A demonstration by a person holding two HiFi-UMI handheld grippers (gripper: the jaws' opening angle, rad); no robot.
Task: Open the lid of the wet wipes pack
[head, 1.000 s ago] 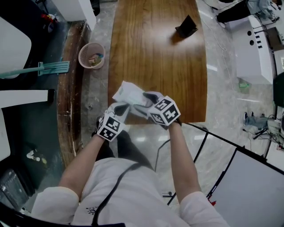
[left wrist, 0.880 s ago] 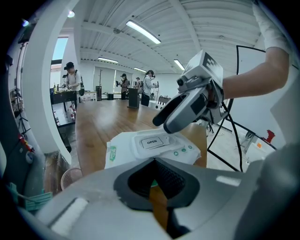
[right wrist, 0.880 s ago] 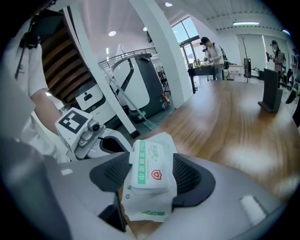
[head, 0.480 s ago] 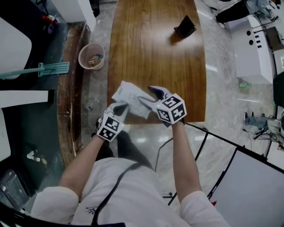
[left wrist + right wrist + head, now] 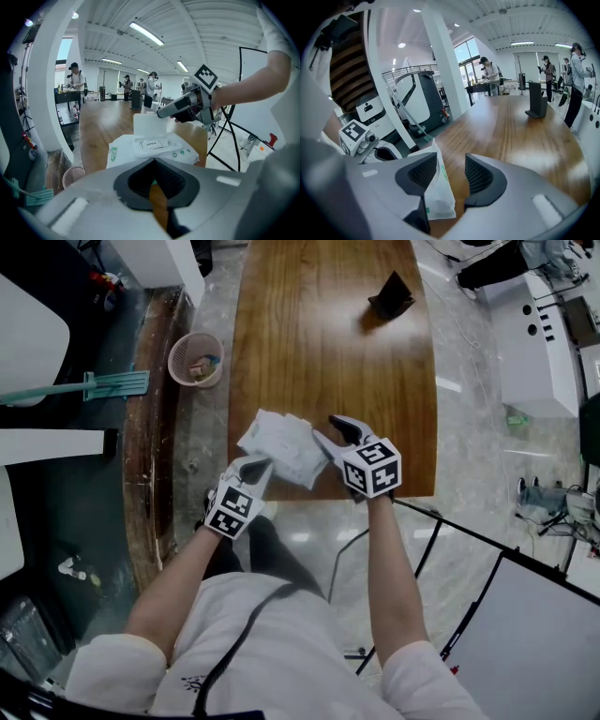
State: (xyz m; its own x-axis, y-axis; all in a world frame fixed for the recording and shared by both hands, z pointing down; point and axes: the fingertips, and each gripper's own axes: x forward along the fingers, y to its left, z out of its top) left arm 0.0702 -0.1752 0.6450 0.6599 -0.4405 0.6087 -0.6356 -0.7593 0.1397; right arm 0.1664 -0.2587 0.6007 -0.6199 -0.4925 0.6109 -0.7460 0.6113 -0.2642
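The white wet wipes pack [image 5: 279, 444] lies at the near edge of the wooden table [image 5: 375, 381]. In the left gripper view its white lid [image 5: 150, 123] stands raised behind the sticker marked OPEN [image 5: 152, 144]. My left gripper [image 5: 255, 468] [image 5: 157, 180] is shut on the pack's near left corner. My right gripper [image 5: 333, 434] sits just right of the pack, its tip [image 5: 161, 112] beside the raised lid. Its jaws [image 5: 451, 171] are closing. The pack's end [image 5: 438, 192] shows in the gap against the left jaw, with space to the right jaw.
A black stand [image 5: 394, 296] sits far back on the table. A pink basket [image 5: 195, 357] and a teal mop [image 5: 103, 385] are on the floor at the left. A black tube frame [image 5: 469, 549] stands to my right. People stand in the far background.
My right gripper has moved from over the pack's top to its right side and a little up, and its jaws have narrowed. The left gripper and the pack have stayed in place.
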